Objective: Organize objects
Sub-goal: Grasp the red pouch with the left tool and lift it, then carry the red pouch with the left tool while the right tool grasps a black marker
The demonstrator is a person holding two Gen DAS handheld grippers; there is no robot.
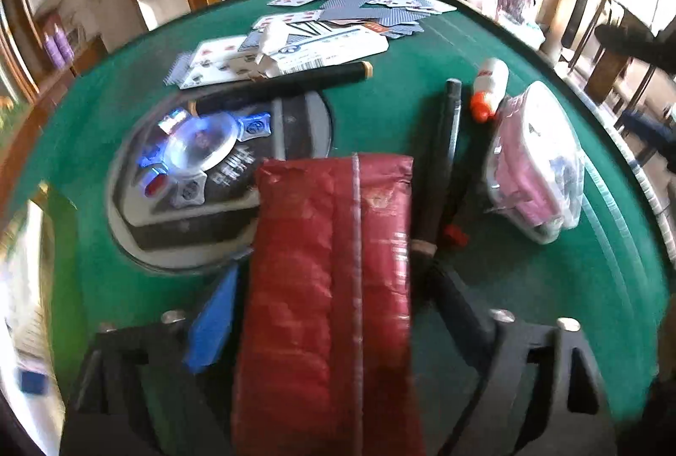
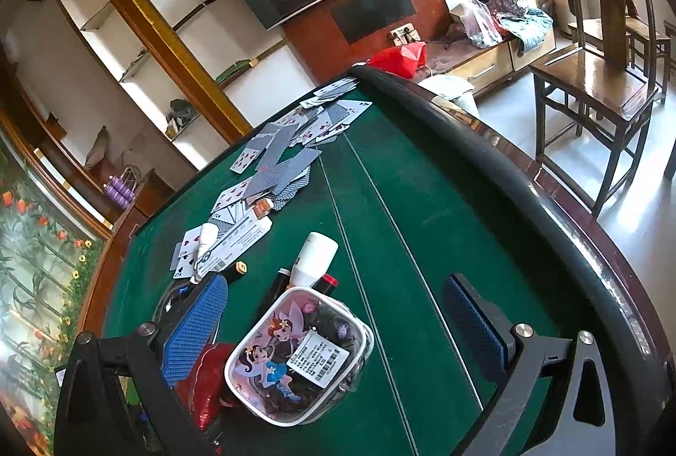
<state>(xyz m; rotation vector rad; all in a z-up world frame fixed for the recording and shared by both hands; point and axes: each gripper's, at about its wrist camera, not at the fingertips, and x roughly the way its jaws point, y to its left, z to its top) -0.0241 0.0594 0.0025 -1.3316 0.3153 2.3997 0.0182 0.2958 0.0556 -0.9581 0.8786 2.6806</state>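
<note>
My left gripper [image 1: 333, 287] is shut on a long dark red packet [image 1: 333, 266], held above the green table [image 1: 401, 46]. The packet also shows at the lower left of the right wrist view [image 2: 207, 384]. My right gripper [image 2: 338, 329] is open, its blue pads [image 2: 477, 325] wide apart, low over the table. A clear cartoon-printed pouch [image 2: 295, 354] lies between its fingers, touching neither; it also shows in the left wrist view [image 1: 532, 164]. A white bottle with a red cap [image 1: 488, 88] and two black rods [image 1: 448, 143] lie by it.
Scattered playing cards [image 1: 350, 4] and a flattened white box [image 1: 321, 46] cover the table's far side. A round control panel with a dome [image 1: 203, 147] sits in the table's middle. The padded table rim [image 2: 528, 168] runs right; wooden chairs [image 2: 591, 84] stand beyond.
</note>
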